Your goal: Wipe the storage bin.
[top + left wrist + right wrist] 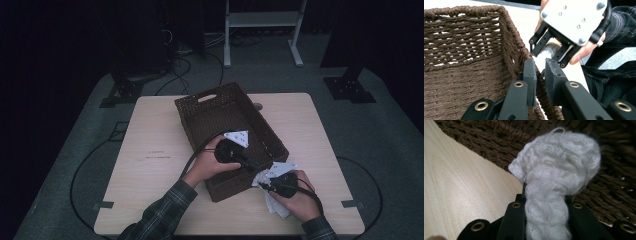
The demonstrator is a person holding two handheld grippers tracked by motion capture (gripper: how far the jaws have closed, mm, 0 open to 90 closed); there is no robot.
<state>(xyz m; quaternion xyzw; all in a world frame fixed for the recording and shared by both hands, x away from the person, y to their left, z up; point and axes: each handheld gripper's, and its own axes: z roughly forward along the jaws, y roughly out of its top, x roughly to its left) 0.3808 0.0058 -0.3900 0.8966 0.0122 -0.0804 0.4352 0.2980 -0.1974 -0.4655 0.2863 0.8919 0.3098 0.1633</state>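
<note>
One surface point(155, 150) is seen, carrying one brown woven basket point(220, 112). The basket's near corner rim is clamped by the left tongs point(539, 75). One white fluffy cloth point(554, 177) is pinched in the right tongs point(545, 205), just outside that corner.

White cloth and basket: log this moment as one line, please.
left gripper: shut on basket wall | right gripper: shut on white cloth, beside basket's near corner | table: light wood

Dim room, grey floor point(75, 150), maybe carpet.
</note>
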